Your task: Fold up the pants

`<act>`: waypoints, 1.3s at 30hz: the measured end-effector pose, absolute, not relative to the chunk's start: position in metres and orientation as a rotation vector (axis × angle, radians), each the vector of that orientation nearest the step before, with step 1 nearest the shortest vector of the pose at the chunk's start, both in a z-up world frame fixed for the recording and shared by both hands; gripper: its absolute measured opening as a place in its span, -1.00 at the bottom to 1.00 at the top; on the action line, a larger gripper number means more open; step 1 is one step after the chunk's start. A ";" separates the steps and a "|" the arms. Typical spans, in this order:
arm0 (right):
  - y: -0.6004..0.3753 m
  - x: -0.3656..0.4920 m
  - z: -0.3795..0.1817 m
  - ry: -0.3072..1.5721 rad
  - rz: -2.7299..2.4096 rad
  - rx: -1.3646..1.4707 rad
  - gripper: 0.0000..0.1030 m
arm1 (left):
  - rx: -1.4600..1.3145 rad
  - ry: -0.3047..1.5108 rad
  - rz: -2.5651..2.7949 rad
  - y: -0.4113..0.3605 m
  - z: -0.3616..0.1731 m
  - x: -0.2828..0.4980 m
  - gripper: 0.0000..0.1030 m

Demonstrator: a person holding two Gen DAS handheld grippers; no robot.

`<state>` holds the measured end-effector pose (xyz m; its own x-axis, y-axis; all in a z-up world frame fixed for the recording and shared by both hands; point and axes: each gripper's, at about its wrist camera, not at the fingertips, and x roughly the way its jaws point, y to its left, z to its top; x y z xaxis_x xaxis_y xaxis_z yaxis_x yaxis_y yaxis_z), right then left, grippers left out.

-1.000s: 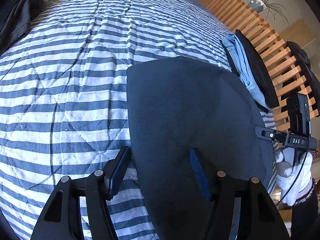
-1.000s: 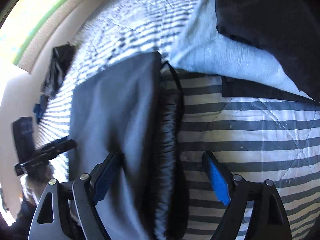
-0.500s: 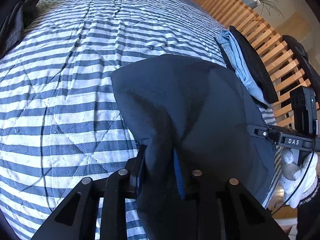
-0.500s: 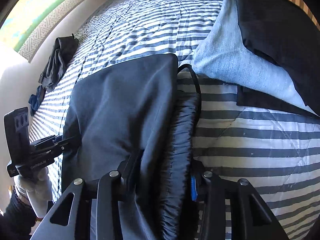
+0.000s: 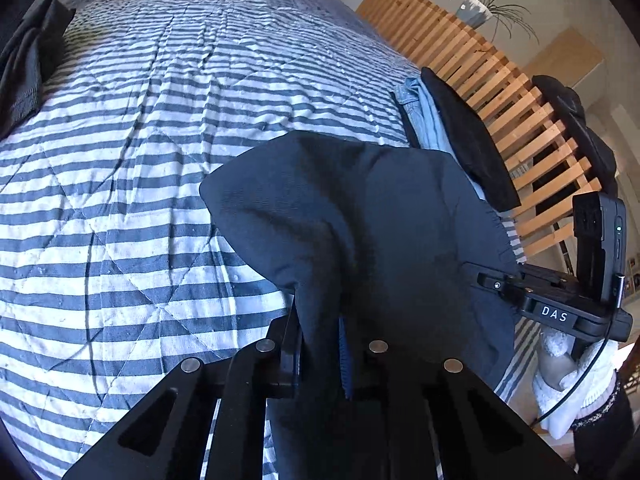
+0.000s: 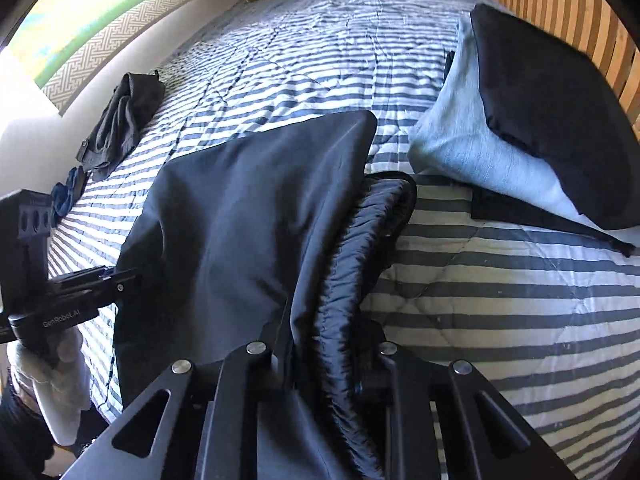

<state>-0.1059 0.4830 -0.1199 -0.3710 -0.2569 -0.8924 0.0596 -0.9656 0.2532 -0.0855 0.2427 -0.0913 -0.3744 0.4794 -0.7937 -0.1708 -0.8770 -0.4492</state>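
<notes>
My left tool [image 5: 320, 344] and right tool [image 6: 324, 352] are closing, each pinching the dark pants [image 6: 240, 208] at six o'clock, edge raised off the bed [image 5: 160, 120]; final fold remains, I judge.

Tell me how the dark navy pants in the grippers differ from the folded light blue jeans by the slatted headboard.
The dark navy pants are partly lifted, bunched between the closing jaws of the left gripper and right gripper; the folded light blue jeans lie flat, untouched. The pants have nothing on top; the jeans carry a folded black garment. Both rest on the striped quilt.
</notes>
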 end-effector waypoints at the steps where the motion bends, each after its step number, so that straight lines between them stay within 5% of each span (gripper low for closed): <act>1: 0.482 -0.102 -0.116 -0.269 -2.451 1.626 -0.66 | -1.443 -0.413 2.280 0.243 -0.084 -0.082 -0.74; 14: 0.511 -0.048 -0.051 -0.404 -2.640 1.448 -0.66 | -1.231 -0.268 2.266 0.301 0.005 -0.082 -0.74; 25: 0.591 -0.048 0.029 -0.363 -2.977 1.218 -0.66 | -1.064 -0.118 2.248 0.418 0.085 -0.176 -0.74; 39: 0.706 -0.156 0.027 -0.468 -3.111 1.214 -0.66 | -1.104 -0.095 2.234 0.541 0.058 -0.361 -0.74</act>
<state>-0.1555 0.7060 0.0266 -0.7176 0.1127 -0.6873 -0.3097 -0.9355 0.1700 -0.3608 0.5407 0.0582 -0.4452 0.5710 -0.6897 -0.5105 -0.7947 -0.3285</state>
